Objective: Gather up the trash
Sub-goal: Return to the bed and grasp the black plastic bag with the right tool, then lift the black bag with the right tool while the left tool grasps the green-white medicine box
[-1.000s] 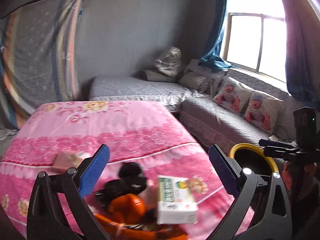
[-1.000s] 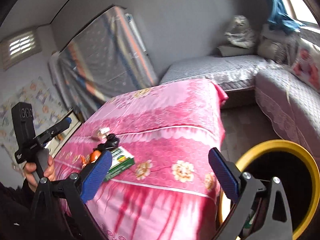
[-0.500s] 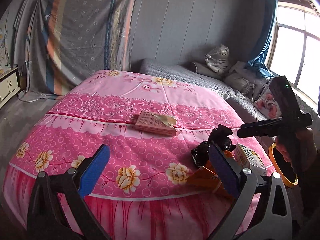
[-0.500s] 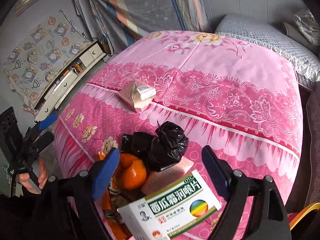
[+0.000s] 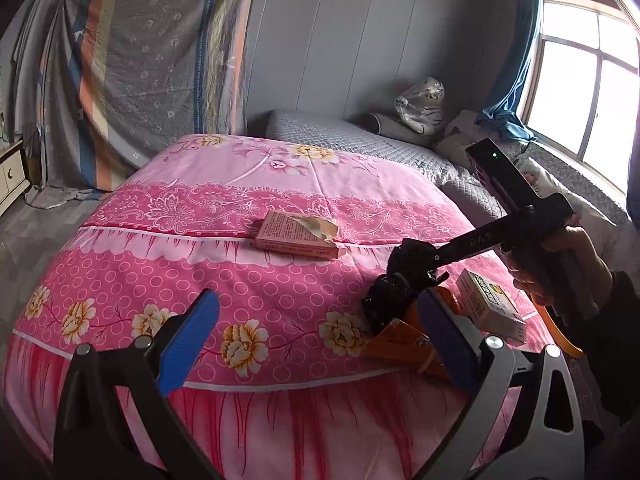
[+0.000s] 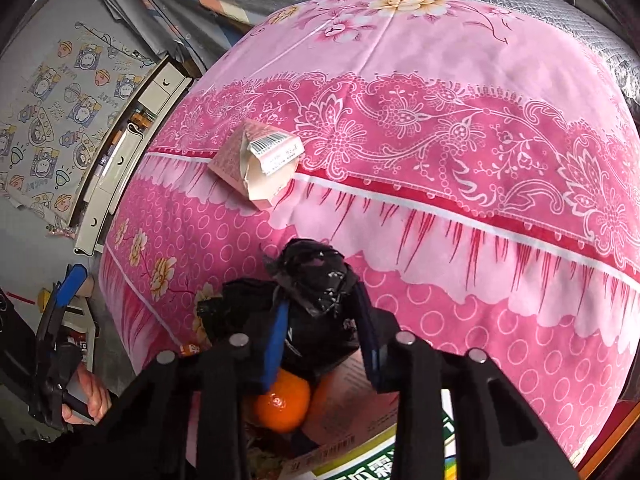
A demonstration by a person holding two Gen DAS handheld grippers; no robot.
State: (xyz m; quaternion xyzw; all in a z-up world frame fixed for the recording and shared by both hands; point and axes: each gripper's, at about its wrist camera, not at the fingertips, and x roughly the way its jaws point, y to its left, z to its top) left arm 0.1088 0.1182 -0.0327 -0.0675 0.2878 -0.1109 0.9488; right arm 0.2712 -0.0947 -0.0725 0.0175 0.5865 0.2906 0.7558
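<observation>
Pinching the black bag [image 6: 316,280], the just-closed right claw [image 6: 320,344] hides the box's [image 6: 360,464] Chinese print; left claw [image 5: 316,344] spread.

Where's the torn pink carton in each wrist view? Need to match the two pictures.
Left wrist: the torn pink carton lies mid-frame on the pink bedspread, left of and beyond the black bag.
Right wrist: carton sits upper left of centre, barcode flap up, beyond the bag.
Shared landmark: the black bag, pinched by the right gripper.
</observation>
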